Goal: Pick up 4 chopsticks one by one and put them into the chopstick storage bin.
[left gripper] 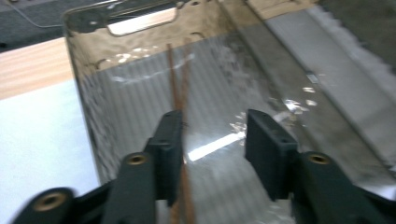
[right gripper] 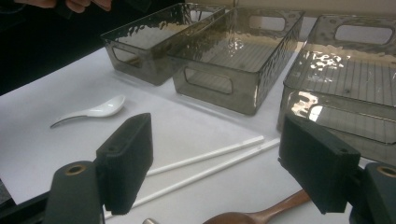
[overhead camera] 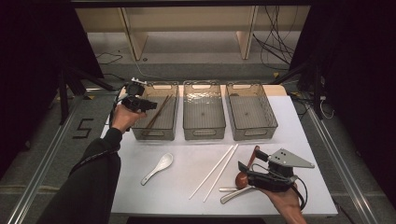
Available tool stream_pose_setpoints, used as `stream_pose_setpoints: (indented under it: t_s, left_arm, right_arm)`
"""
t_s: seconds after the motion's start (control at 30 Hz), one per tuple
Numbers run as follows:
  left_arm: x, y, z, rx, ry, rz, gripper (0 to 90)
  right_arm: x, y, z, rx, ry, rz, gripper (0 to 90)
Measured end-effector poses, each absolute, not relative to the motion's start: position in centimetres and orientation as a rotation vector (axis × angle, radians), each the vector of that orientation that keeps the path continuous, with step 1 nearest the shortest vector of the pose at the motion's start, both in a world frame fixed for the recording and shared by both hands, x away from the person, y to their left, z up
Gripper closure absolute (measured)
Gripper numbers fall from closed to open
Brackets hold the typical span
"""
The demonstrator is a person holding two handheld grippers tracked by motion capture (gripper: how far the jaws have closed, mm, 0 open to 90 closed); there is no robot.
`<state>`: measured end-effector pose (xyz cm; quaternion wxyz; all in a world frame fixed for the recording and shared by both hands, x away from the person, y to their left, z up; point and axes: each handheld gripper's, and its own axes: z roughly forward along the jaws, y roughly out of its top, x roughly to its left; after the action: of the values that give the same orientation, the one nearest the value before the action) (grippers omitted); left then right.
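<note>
Brown wooden spoon [overhead camera: 246, 171] lies just left of the right gripper [overhead camera: 243, 169] at lower right, handle toward upper right; jaws apart, empty.

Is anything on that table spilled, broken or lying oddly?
Nothing stands out. The brown chopsticks lie slanted in the left bin; the white spoon, white chopsticks and wooden spoon lie loose but intact.

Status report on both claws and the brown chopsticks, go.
Left claw open over the left bin. Brown chopsticks lying in that bin, released. Right claw open above the wooden spoon. Nothing blocking.
</note>
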<state>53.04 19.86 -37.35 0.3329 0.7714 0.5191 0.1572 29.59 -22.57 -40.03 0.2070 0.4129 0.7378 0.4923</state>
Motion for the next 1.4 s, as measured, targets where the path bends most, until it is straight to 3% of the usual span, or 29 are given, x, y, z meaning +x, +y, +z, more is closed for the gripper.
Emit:
stream_pose_setpoints:
  t_s: [0.13,0.37,0.8,1.4]
  left_arm:
    - [51.1,19.0,-36.7,2.025,1.332,0.38,39.4]
    - [47.7,17.4,-36.1,2.059,1.247,0.335,31.5]
    - [43.6,14.5,-37.3,2.125,1.176,0.263,25.9]
    - [40.8,10.7,-38.6,2.19,1.099,0.229,21.4]
  right_arm:
    - [29.6,-22.5,-40.0,1.146,2.056,1.367,26.9]
    - [29.6,-22.6,-40.0,1.152,2.051,1.365,26.9]
    - [29.5,-22.5,-39.9,1.141,2.054,1.36,26.9]
    - [29.5,-22.5,-39.9,1.139,2.053,1.36,26.8]
